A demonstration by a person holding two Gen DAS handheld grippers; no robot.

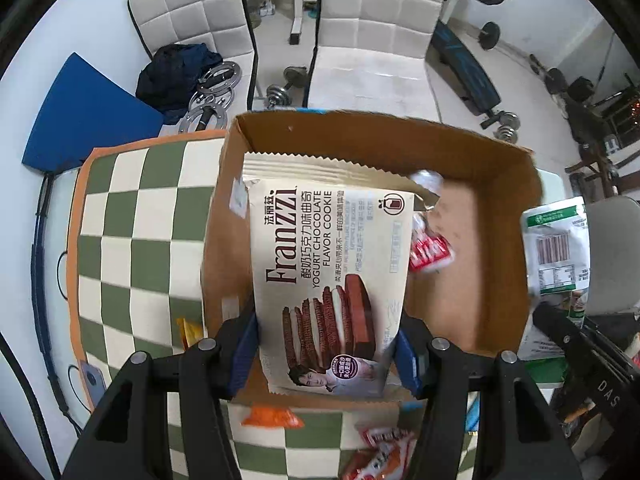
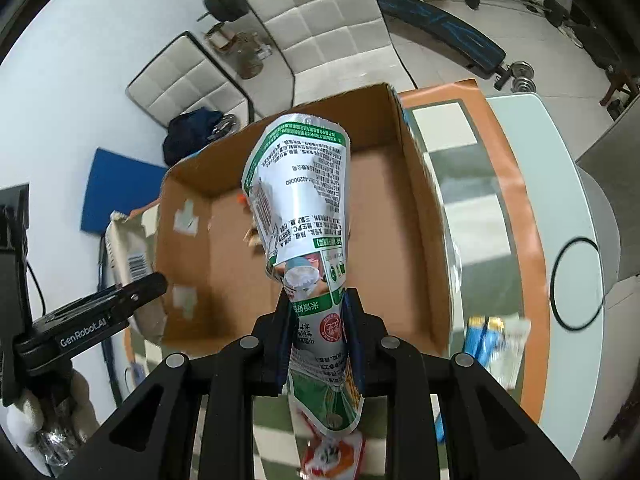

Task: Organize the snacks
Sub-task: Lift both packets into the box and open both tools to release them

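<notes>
My left gripper (image 1: 326, 354) is shut on a cream Franzzi cookie pack (image 1: 332, 272), which hangs over the left part of an open cardboard box (image 1: 500, 240). A red snack packet (image 1: 430, 254) lies on the box floor beside it. My right gripper (image 2: 318, 334) is shut on a silver and green snack pouch (image 2: 300, 204), held above the near side of the same box (image 2: 412, 216). The pouch (image 1: 556, 252) also shows at the right edge of the left wrist view, and the left gripper with its cookie pack (image 2: 130, 258) shows at the left of the right wrist view.
The box stands on a green and white checkered mat (image 1: 132, 220) with an orange border. Loose red and orange packets (image 1: 380, 452) lie on the mat near me, and blue packets (image 2: 486, 340) lie right of the box. White padded chairs (image 1: 372, 40) and gym weights stand beyond the table.
</notes>
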